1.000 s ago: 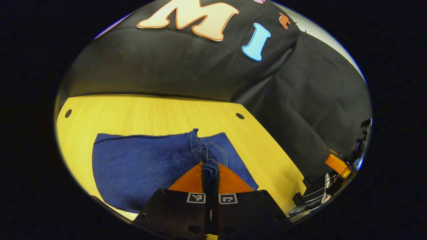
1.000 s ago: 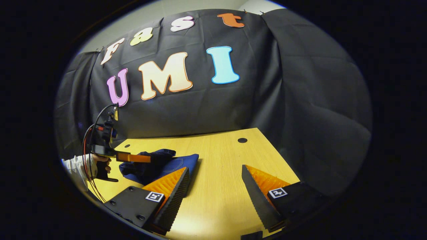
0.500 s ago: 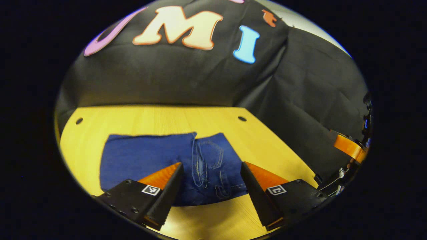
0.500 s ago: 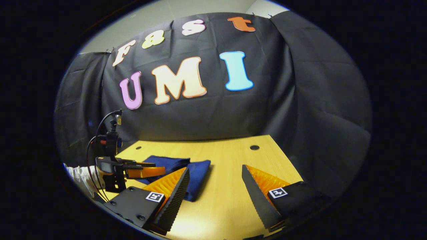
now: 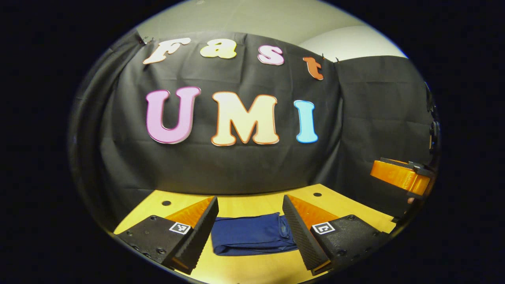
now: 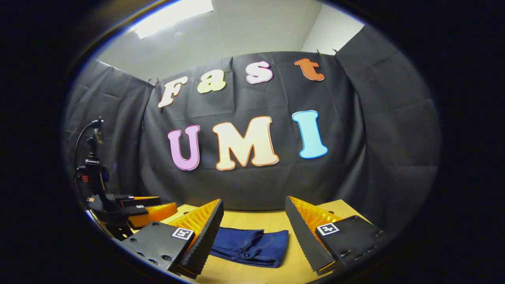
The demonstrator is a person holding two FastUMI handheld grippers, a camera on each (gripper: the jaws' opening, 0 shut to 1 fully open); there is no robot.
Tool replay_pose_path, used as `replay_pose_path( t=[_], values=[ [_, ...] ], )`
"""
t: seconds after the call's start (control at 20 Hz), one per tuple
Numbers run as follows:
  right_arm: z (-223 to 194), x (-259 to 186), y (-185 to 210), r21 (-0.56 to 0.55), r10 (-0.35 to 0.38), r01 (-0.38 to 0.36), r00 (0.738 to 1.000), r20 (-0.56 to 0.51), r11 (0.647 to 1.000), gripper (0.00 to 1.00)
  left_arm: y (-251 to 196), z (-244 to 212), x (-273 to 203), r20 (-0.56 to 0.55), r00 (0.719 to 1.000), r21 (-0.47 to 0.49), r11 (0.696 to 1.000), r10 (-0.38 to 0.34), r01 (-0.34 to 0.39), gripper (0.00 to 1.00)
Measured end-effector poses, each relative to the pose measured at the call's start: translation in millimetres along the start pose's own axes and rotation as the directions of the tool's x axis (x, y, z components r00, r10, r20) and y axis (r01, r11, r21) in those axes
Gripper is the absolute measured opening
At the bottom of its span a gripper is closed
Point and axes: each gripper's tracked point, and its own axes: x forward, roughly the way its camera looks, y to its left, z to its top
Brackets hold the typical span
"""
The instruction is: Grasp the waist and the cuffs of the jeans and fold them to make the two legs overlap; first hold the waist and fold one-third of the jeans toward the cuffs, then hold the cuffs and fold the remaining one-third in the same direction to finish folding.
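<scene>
The blue jeans (image 5: pixel 252 238) lie folded into a compact stack on the yellow wooden table (image 5: pixel 244 205). In the left gripper view my left gripper (image 5: pixel 250 232) is open, held back and above the table, with the stack seen between its fingers. In the right gripper view the jeans (image 6: pixel 250 246) lie flat on the table (image 6: pixel 272 219), and my right gripper (image 6: pixel 254 232) is open with nothing in it. The left gripper (image 6: pixel 138 211) also appears at that view's left edge, and the right gripper (image 5: pixel 400 177) at the right edge of the left gripper view.
Round holes (image 5: pixel 317 194) mark the table's far corners. The black cloth wall (image 5: pixel 244 165) stands right behind the table's far edge and along its right side.
My left gripper let go of the jeans, opened, and pulled back and up. The right gripper also drew back and tilted up. The jeans now rest folded on the table.
</scene>
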Motion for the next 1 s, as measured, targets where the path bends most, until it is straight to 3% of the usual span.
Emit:
replay_pose_path(
  t=[0.1,0.15,0.25,0.4,1.0],
  values=[
    [7.3,-8.1,15.5,0.005,-0.004,0.004,1.000,0.026,1.000,1.00,15.7,8.6,-24.9,0.017,1.000,-0.002,1.000,0.023,-0.023,0.95],
    [9.9,-12.8,23.4,0.010,0.003,-0.003,0.999,0.034,1.000,0.92,24.0,11.0,-35.4,0.023,0.999,-0.007,0.999,0.036,-0.035,0.95],
    [11.9,-21.2,33.3,0.010,0.003,-0.003,0.999,0.043,1.000,0.92,37.1,11.6,-50.0,0.023,0.998,-0.018,0.998,0.054,-0.054,0.95],
    [17.1,-33.3,43.5,-0.011,0.001,-0.001,0.998,0.057,1.000,0.97,50.0,15.5,-65.9,0.032,0.997,-0.021,0.997,0.068,-0.068,0.95],
    [28.2,-43.5,57.5,-0.009,0.008,-0.007,0.996,0.085,1.000,0.97,60.2,29.8,-77.4,0.057,0.996,-0.008,0.998,0.066,-0.066,0.94]
  ],
)
